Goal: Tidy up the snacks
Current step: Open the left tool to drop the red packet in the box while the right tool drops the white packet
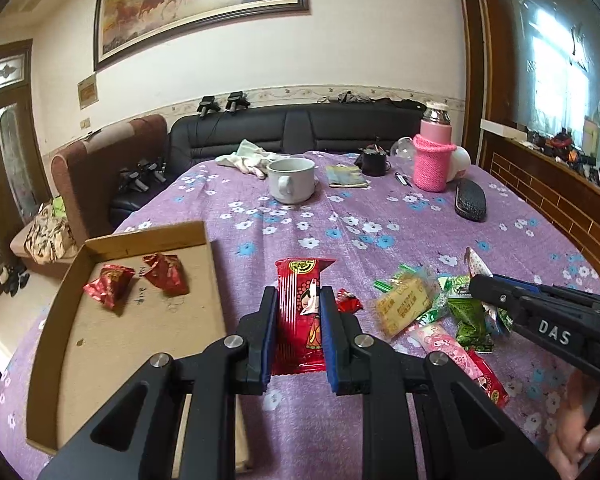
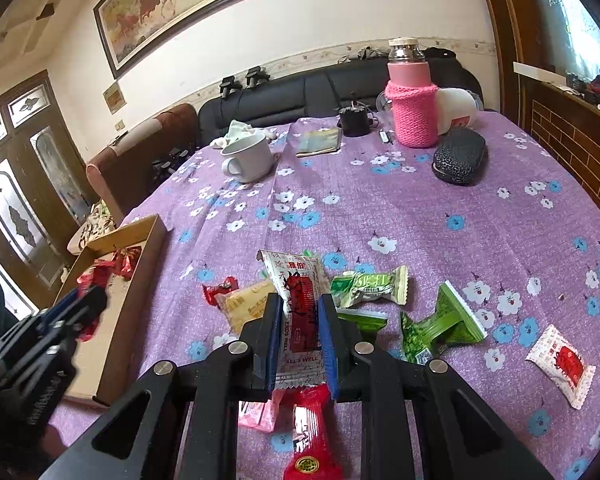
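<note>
My left gripper (image 1: 299, 298) is shut on a long red snack packet (image 1: 300, 312), held just right of the shallow cardboard tray (image 1: 148, 236). Two red wrapped candies (image 1: 110, 284) (image 1: 165, 273) lie in the tray. My right gripper (image 2: 300, 308) is shut on a white and red snack packet (image 2: 300, 304) above the loose pile: a yellow packet (image 2: 244, 304), green packets (image 2: 370, 286) (image 2: 440, 326), a small red candy (image 2: 219, 288), a pink packet (image 2: 260, 412) and a red packet (image 2: 308, 436). The right gripper also shows in the left wrist view (image 1: 480, 280).
A white mug (image 1: 291, 179), a pink knit-covered flask (image 1: 434, 158), a dark glasses case (image 1: 470, 200), a booklet (image 1: 346, 176), a cloth (image 1: 248, 158) and a black pot (image 1: 374, 162) stand at the far end of the purple flowered tablecloth (image 1: 380, 224). A white-red packet (image 2: 560, 366) lies at right.
</note>
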`<state>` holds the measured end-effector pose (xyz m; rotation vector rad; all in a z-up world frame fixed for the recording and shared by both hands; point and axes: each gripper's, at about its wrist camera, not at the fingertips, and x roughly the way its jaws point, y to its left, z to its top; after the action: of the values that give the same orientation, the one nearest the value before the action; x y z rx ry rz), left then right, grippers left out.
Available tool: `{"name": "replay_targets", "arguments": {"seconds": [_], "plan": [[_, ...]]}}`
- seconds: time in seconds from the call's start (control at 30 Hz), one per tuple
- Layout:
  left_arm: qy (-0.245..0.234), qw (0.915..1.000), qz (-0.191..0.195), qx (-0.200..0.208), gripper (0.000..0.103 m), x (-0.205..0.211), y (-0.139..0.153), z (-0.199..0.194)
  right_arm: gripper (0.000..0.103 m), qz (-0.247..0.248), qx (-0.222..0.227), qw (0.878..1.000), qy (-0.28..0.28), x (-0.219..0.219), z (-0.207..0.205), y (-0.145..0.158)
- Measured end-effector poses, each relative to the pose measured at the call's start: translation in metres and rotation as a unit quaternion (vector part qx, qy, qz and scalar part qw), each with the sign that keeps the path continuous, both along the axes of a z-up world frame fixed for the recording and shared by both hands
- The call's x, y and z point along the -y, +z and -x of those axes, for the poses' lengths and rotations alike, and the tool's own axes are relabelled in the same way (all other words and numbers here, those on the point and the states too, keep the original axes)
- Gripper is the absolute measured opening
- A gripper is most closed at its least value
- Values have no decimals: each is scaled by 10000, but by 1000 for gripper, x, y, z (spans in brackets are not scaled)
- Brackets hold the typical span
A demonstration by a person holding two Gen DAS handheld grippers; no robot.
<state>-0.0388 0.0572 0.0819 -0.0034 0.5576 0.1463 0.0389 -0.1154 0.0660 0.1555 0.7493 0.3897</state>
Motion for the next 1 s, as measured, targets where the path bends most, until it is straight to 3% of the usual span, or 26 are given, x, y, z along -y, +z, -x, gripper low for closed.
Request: {"name": "replay_targets", "arguments": {"seconds": [0.27,0.5,0.73,0.87,1.0], "plan": [[338,9990,269,-131,20,-48,10,19,20,-258,-183,9984,477,-24,15,27],[656,9947,572,-546,20,-115,8,26,21,-230,-442,9878,1475,-111,26,51],[1051,9831,970,-1145,20,-187,-7,13,21,12,-1128,9737,1978,-210,6,25],[1121,9762,1181,-1435,20,-212,-21,1,21,238,-1557,9677,1967,-245,-16,0],[1141,9713,1377,-1567,20,-229,-28,-6,21,453,-1718,9656,1901,-267,-26,-13]]}}
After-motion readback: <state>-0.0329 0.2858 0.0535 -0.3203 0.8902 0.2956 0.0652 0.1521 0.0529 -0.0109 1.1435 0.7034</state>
